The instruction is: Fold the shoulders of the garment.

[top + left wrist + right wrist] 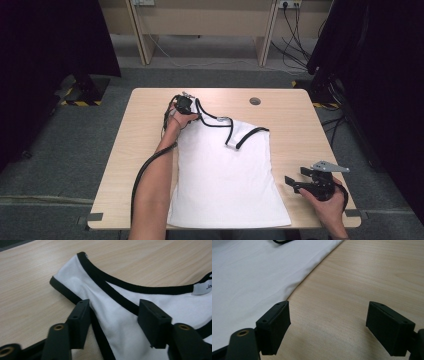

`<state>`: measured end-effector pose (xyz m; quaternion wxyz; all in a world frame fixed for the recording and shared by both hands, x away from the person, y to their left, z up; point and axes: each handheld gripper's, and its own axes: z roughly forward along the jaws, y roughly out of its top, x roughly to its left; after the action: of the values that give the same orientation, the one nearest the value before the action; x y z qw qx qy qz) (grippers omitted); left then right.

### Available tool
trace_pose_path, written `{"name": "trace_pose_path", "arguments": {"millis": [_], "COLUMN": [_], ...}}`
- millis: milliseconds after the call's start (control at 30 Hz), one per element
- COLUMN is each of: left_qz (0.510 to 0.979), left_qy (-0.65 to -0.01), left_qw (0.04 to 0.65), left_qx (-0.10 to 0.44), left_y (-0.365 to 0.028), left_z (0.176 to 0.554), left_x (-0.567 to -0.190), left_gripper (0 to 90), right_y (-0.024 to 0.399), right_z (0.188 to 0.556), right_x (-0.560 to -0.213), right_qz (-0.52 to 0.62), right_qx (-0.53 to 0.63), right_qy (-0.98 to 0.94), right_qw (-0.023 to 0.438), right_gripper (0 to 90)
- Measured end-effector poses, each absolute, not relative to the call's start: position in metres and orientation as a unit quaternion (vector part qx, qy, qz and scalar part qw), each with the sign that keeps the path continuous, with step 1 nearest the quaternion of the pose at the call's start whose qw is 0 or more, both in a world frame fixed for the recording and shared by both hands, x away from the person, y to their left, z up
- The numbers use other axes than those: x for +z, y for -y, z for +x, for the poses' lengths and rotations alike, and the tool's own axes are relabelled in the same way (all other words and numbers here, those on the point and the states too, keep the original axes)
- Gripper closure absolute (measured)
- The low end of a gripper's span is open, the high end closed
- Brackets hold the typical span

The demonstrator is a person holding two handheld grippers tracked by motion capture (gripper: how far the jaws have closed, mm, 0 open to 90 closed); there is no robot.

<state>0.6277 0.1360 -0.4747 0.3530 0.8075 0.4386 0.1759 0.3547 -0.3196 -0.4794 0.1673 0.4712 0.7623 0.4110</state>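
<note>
High view: a white tank top [225, 175] lies flat on the table [290, 120]; the left gripper [184, 104] sits at its far left strap, the right gripper [312, 182] just beside its right edge.
Left gripper view: jaws half-spread, straddling the strap [82, 287], not clamping.
Right gripper view: jaws wide, released, over bare wood.

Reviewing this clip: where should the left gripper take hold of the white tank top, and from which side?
Grip the shoulder strap of the white tank top, coming in from the armhole side. That narrow band with black trim lies flat and fits between the jaws of the left gripper, which already straddle it, open; probably the easiest part to pinch.
</note>
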Motion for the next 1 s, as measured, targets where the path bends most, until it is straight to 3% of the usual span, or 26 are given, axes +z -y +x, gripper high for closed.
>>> {"name": "trace_pose_path", "arguments": {"millis": [300,400,800,1000], "left_qz": [0.821,0.82,0.821,0.815], "left_qy": [-0.425,-0.428,-0.401,-0.384], "left_qw": [0.352,0.355,0.38,0.394], "left_qx": [0.147,0.136,0.148,0.181], "left_y": [-0.13,-0.129,-0.126,-0.126], "left_z": [0.628,0.629,0.61,0.588], "left_x": [-0.471,-0.47,-0.459,-0.448], "left_gripper": [76.4,81.5,83.2,83.3], "right_y": [0.319,0.319,0.32,0.32], "right_z": [0.355,0.355,0.354,0.354], "right_x": [-0.479,-0.479,-0.479,-0.479], "right_qz": [0.469,0.468,0.47,0.468], "right_qx": [0.411,0.411,0.414,0.413], "right_qy": [-0.763,-0.764,-0.762,-0.763], "right_qw": [0.167,0.167,0.166,0.168], "right_gripper": [19.8,19.8,19.8,19.7]}}
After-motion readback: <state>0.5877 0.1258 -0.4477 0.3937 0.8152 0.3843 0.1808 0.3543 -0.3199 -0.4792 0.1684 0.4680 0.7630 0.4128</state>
